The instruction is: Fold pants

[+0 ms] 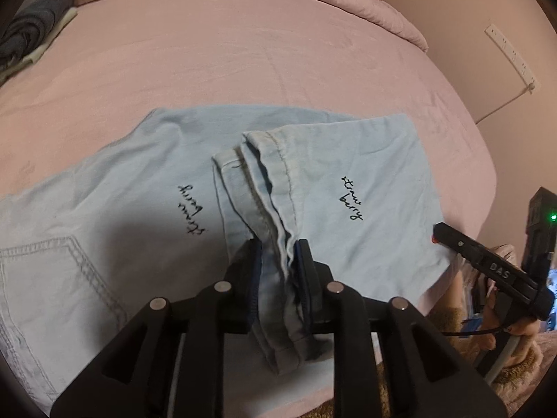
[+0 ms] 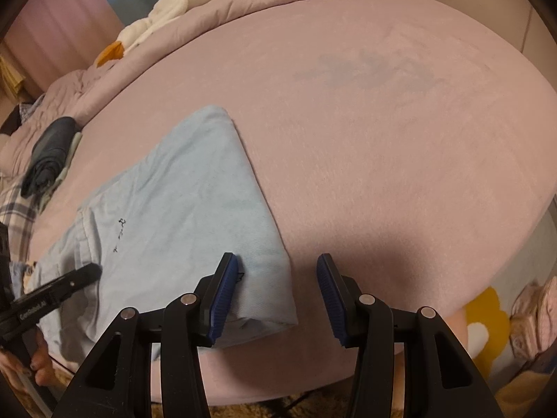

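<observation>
Light blue pants [image 1: 139, 181] lie on the pink bed sheet [image 1: 243, 52], doubled over, with black script on each leg and a back pocket at the lower left. In the left wrist view my left gripper [image 1: 278, 247] is shut on the bunched leg hems [image 1: 257, 160], which run up between its blue pads. The right wrist view shows the folded end of the pants [image 2: 181, 188], its near corner reaching in beside the left pad. There my right gripper [image 2: 276, 278] stands open over that corner, pressing on nothing. The left gripper [image 2: 94, 271] also shows at the left edge.
A dark grey pile of clothes [image 1: 31, 24] [image 2: 48, 153] sits at the far left of the bed. A bunched pink duvet [image 1: 365, 3] and a white and orange plush [image 2: 174, 0] line the far side. The bed's near edge [image 2: 278, 383] runs just under the grippers.
</observation>
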The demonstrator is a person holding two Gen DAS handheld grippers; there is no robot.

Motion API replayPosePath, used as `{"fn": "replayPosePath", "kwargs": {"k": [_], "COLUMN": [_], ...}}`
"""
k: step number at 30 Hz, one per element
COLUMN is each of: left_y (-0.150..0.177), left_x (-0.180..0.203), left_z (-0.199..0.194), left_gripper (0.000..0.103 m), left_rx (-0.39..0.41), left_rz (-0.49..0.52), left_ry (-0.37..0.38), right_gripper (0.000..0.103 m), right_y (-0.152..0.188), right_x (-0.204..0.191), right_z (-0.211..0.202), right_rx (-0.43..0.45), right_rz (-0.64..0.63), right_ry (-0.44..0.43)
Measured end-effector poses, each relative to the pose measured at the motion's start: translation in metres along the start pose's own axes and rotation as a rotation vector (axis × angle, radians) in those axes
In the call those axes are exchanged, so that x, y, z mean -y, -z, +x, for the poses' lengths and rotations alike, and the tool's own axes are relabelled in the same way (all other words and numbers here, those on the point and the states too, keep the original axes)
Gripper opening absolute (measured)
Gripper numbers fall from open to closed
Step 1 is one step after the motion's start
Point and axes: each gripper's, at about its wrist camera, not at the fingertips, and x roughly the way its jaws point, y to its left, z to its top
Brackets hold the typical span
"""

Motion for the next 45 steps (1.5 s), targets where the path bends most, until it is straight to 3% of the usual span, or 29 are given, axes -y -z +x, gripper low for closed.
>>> {"fn": "replayPosePath", "kwargs": {"k": [16, 23, 27, 30, 36, 40, 45], "left_y": [0.009, 0.015, 0.022, 0.030, 0.039, 0.040, 0.039], "left_x": [0.002, 0.019, 0.024, 0.026, 0.023, 0.026, 0.016], "left_z": [-0.012, -0.028, -0.026, -0.013, -0.004, -0.001, -0.001], "left_gripper": [0.023, 0.023, 0.036, 0.038, 0.037, 0.037, 0.037], "left_rx": [-0.010, 0.008, -0.019, -0.050, -0.033, -0.023, -0.018], "left_rz": [-0.030, -0.005, -0.013, -0.005, -0.022, -0.018, -0.057], "left_ry": [-0.055, 0.020, 0.100, 0.063, 0.037, 0.028, 0.055], "right_gripper": [0.049, 0.049, 0.049, 0.049, 0.049, 0.049, 0.049], "right_y": [0.002, 0.001, 0.000, 0.003, 0.010, 0.010, 0.010], "right_x": [-0.002, -0.005, -0.006, -0.015, -0.009, 0.000, -0.007], "right_z": [-0.002, -0.003, -0.015, -0.027, -0.006, -0.001, 0.002], "right_rx": [0.001, -0.001, 0.028, 0.082, -0.021, -0.026, -0.020], "right_rz": [-0.019, -0.024, -0.039, -0.107, -0.086, -0.045, -0.075], "right_ry": [0.046, 0.060, 0.049, 0.058, 0.037, 0.002, 0.033]}}
